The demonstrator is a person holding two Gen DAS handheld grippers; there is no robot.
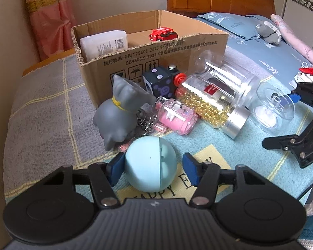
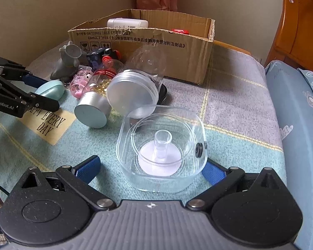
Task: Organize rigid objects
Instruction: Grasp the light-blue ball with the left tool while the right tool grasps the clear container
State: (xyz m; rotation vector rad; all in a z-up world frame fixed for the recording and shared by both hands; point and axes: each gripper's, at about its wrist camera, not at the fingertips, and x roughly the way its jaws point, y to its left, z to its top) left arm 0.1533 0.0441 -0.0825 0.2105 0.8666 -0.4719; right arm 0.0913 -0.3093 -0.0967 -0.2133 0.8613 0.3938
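- My left hand-held gripper [image 1: 151,167] sits low in the middle of the left view. Its blue pads stand on both sides of the light blue ball [image 1: 150,164]. One pad touches the ball. The other has a small gap, so I do not have a grip yet.
- My right hand-held gripper [image 2: 150,167] is wide open around the clear square box [image 2: 160,150]. It holds nothing.
- The cardboard box [image 1: 156,62] is in the upper middle. Inside it I see a white bottle [image 1: 104,43] and a red toy car [image 1: 163,33]. I think those two are done.
- Still out on the bed [image 1: 41,108] in front of the box: the grey cat toy [image 1: 119,112], the dark cube [image 1: 158,83], the pink keychain [image 1: 175,117], the jar of gold beads [image 1: 206,102] and a big clear jar [image 1: 231,77].
- So I think most of the job is left.
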